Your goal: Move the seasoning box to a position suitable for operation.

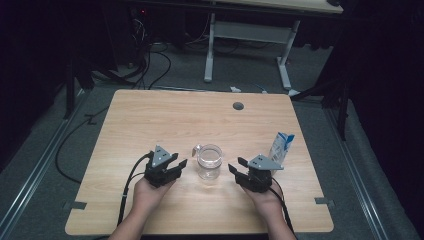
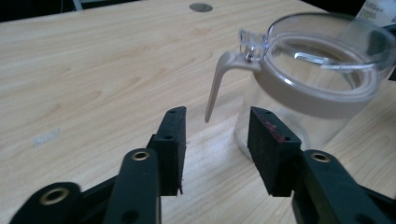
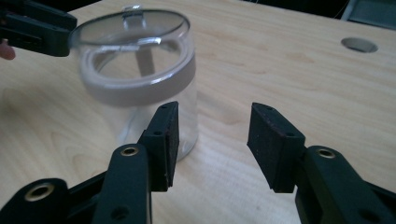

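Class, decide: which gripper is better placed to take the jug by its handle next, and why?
Probably the left gripper: the jug has its handle just ahead of its open jaws. The right gripper faces the handleless side.

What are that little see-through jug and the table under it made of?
The jug looks like clear glass or hard plastic: the table grain shows through its glossy wall. Which one, I cannot tell. Its handle and neck band look like matte beige plastic, the lid like clear plastic. The table appears to be a pale wood-grain laminate with a smooth finish.

Glass jar [image 1: 209, 162] blocks the middle; carton [image 1: 281, 146] crowds right; far table [image 1: 165, 115] seems open.
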Available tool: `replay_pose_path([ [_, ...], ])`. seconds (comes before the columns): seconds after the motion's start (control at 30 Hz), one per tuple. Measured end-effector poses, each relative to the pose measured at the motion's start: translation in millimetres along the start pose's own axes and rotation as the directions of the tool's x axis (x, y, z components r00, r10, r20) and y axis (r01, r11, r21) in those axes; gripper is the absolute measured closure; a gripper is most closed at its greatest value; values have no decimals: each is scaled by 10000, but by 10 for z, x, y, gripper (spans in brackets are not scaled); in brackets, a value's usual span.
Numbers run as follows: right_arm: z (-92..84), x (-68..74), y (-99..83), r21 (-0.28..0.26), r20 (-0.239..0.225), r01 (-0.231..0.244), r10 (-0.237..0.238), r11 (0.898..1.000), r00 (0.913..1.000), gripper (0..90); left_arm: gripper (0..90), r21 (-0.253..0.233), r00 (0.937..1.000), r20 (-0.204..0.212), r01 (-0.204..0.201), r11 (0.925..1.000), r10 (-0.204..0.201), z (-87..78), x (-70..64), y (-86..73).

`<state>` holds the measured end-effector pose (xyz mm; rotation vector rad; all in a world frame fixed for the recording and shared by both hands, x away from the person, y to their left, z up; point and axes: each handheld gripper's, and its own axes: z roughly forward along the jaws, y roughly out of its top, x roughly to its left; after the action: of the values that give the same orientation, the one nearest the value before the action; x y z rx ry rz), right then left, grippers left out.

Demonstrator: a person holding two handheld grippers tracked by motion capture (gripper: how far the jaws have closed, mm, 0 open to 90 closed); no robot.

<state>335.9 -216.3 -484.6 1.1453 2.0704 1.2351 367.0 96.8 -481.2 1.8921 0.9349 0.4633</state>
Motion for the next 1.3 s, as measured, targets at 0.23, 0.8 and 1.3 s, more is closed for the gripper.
replay_pose_path([
  [0.23, 124, -22, 66, -110, -267, -179, 176, 9998, 9995, 559, 604, -434, 9996, 141, -236, 9988, 242, 67, -55, 203],
  [0.8, 90, 0, 3, 85, -602, -188, 193, 9998, 9980, 572, 754, -901, 9995, 153, 271, 9956, -259, 240, -6, 427],
  [1.3, 76, -5, 10, -38, -720, -150, 146, 9999, 9973, 690, 900, -778, 9991, 419, 12, 9970, 21, 348, -98, 499],
])
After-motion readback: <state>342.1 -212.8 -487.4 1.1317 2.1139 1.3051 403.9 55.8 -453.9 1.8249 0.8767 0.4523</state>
